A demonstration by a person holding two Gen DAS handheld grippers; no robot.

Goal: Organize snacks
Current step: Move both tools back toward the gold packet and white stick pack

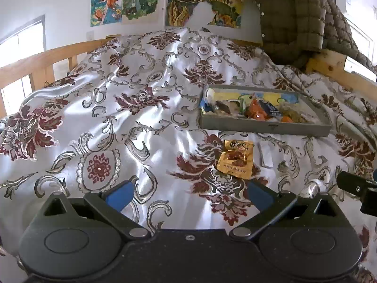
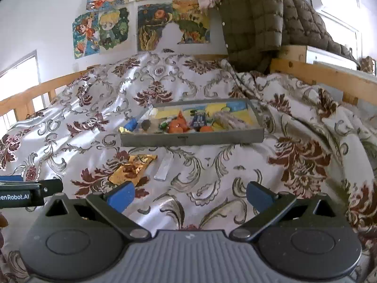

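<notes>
A grey tray (image 1: 264,127) (image 2: 190,139) holding several snack packets lies on the bed. In front of it on the patterned bedspread lie a gold snack packet (image 1: 235,159) (image 2: 132,168) and a small silver stick packet (image 1: 265,154) (image 2: 163,168). My left gripper (image 1: 188,194) is open and empty, low over the bedspread, with the gold packet just ahead of its right finger. My right gripper (image 2: 189,194) is open and empty, with the gold packet just ahead of its left finger and the silver packet farther ahead.
The bedspread (image 1: 141,118) is rumpled. Wooden bed rails (image 1: 35,63) (image 2: 329,73) run along both sides. A green quilted jacket (image 1: 294,18) (image 2: 259,18) hangs over the far right rail. The other gripper shows at each view's edge (image 1: 355,186) (image 2: 28,193).
</notes>
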